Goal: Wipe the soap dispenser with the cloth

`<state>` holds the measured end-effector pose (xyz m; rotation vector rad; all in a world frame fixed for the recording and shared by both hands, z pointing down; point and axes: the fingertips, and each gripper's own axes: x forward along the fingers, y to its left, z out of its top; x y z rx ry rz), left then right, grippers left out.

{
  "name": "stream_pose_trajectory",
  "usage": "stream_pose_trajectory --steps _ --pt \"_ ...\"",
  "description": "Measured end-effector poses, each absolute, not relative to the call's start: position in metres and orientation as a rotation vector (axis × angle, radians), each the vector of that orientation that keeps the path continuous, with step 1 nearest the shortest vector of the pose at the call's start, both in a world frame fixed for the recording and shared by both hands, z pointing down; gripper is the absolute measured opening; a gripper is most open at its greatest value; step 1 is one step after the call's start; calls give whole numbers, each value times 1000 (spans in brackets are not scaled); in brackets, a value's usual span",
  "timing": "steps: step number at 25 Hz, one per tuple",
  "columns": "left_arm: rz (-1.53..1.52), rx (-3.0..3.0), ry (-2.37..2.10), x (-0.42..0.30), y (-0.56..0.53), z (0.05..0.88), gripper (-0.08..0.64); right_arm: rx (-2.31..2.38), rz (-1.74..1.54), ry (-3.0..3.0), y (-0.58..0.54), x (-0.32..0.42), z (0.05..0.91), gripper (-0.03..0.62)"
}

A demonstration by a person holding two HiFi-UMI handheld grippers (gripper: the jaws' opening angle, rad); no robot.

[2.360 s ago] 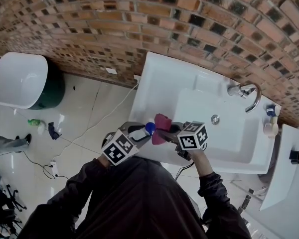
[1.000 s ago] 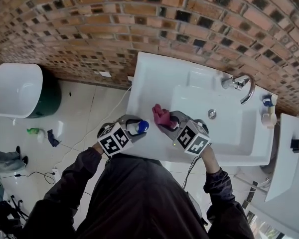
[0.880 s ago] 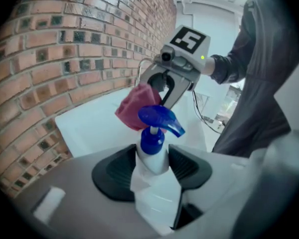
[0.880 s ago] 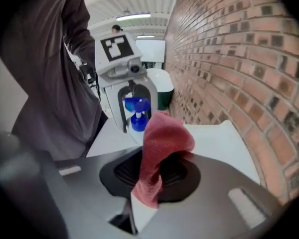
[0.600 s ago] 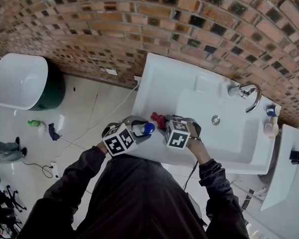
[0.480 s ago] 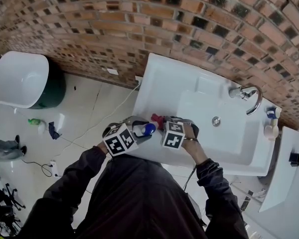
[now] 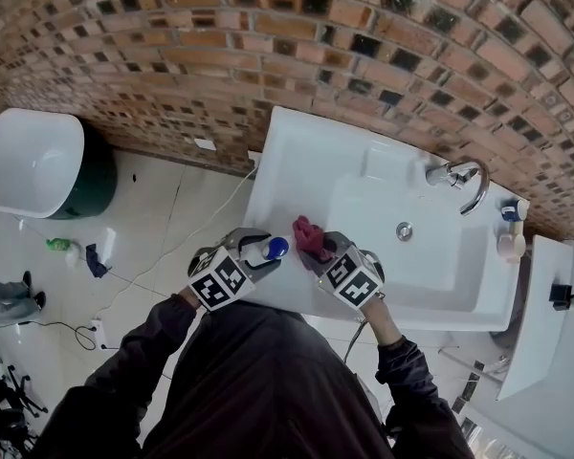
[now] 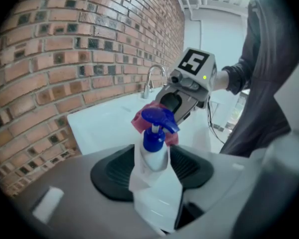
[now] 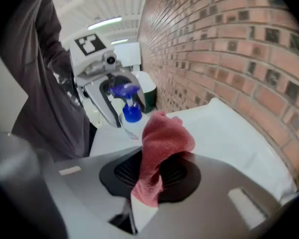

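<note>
The soap dispenser, a white bottle with a blue pump head, stands upright between the pads of my left gripper over the front left corner of the white sink. Those jaws are opening with the bottle still between them. My right gripper is shut on a pink-red cloth, which sticks up from its jaws. The cloth's free end hangs just right of the pump head, close to or touching it. In the right gripper view the dispenser shows beyond the cloth.
A chrome faucet rises at the sink's back right, with small bottles at the corner beyond it. A brick wall runs behind. A white and green bin and scattered items lie on the tiled floor to the left.
My right gripper has rolled and sunk a little, its marker cube swinging to the right, with the cloth still beside the pump head. The left gripper and the dispenser stayed where they were.
</note>
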<state>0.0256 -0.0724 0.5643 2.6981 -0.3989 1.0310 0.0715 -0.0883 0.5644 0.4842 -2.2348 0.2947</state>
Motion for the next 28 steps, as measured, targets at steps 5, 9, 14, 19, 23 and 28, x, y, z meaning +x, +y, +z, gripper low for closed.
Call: stream_pose_trajectory --steps 5,9,14,19,23,28 --pt "913 2684 -519 9 -68 537 232 722 630 -2488 -60 84 515 71" --pt "766 2644 -643 -2 -59 515 209 847 748 -2574 -39 88 494 71" --pt "735 2661 -613 8 -36 504 192 855 728 -2603 -21 78 487 67" --pt "736 2663 -605 12 -31 502 188 839 702 -2608 -15 71 484 67" --pt "712 2672 -626 10 -31 500 178 838 692 -2610 -12 69 482 67" --pt "712 2675 -625 10 -27 501 167 836 680 -2602 -6 67 482 67"
